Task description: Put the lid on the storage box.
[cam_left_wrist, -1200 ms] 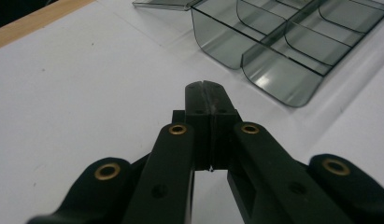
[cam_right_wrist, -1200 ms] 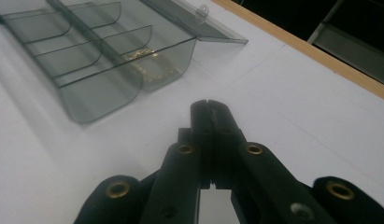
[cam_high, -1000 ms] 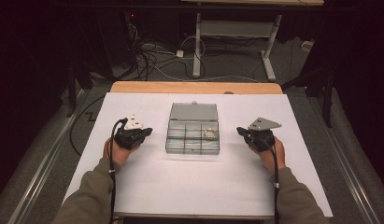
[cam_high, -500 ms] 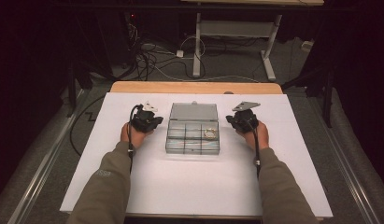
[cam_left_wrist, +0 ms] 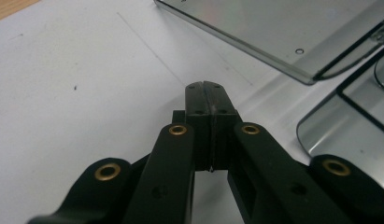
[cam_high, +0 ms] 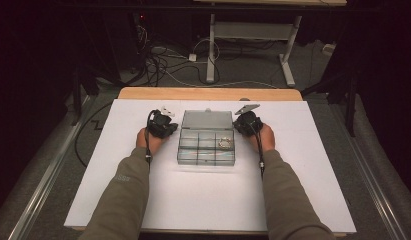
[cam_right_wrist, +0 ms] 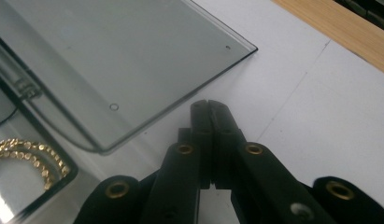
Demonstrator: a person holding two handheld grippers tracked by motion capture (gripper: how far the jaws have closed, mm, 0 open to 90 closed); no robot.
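A clear plastic compartment box [cam_high: 206, 145] lies open in the middle of the white table, its lid [cam_high: 206, 120] folded back flat on the far side. A gold bead chain [cam_high: 225, 143] rests in its far right compartment, also seen as the gold chain [cam_right_wrist: 28, 154]. My left gripper [cam_high: 169, 125] hovers just left of the lid's hinge, jaws shut with nothing between them; its gripper view shows the gripper [cam_left_wrist: 203, 86] beside the lid [cam_left_wrist: 273, 32]. My right gripper [cam_high: 241, 125] sits just right of the lid, shut and empty, and the gripper [cam_right_wrist: 208, 103] is near the lid's corner [cam_right_wrist: 133, 60].
The white table top [cam_high: 208, 200] spreads wide on all sides of the box. A wooden edge [cam_high: 208, 93] runs along the far side. Beyond it are floor cables [cam_high: 163, 60] and a white desk frame [cam_high: 248, 35].
Both hands have moved inward from the table's sides and a little forward. They now flank the box's lid closely. The jaws stay shut throughout.
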